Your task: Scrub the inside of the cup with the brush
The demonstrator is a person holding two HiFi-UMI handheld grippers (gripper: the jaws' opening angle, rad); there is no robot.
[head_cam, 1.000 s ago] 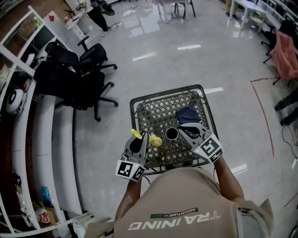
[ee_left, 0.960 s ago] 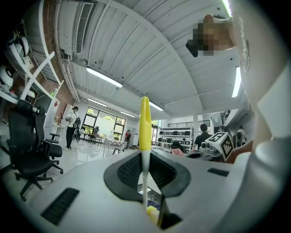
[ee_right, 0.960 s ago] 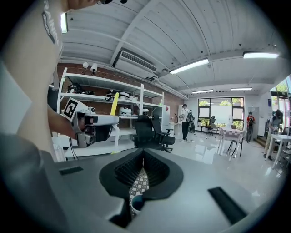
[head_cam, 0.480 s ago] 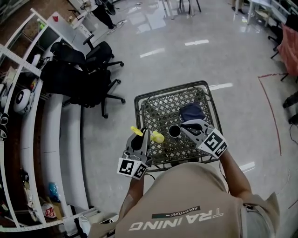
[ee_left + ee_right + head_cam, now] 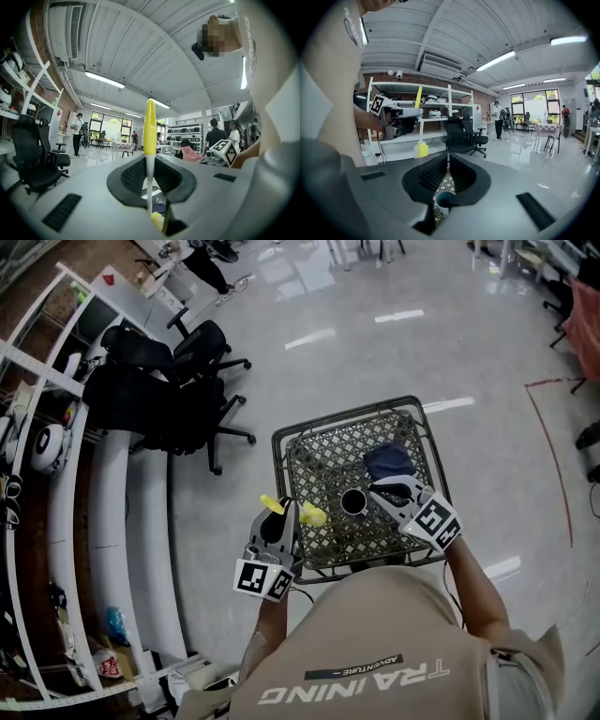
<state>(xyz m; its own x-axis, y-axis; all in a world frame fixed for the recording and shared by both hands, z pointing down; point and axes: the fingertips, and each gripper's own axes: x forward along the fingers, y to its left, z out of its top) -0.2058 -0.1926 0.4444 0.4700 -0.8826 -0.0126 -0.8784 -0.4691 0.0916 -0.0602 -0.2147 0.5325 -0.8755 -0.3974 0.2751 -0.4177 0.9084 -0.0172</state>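
Getting ready to scrub, brush not in cup yet. Left hand-held gripper [image 5: 284,514] grasping yellow brush [image 5: 314,517], just beside cup [image 5: 353,502] on mesh counter [image 5: 281,442]. Right hand-held gripper [image 5: 373,497] clenched at cup rim; real pinch unclear. Next, I think: steady cup, tip brush head inside.

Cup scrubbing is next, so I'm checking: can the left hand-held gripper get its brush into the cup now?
Probably yes. The left hand-held gripper holds the brush beside the cup, whose open mouth faces up; the right hand-held gripper sits at its other side, leaving that path free.
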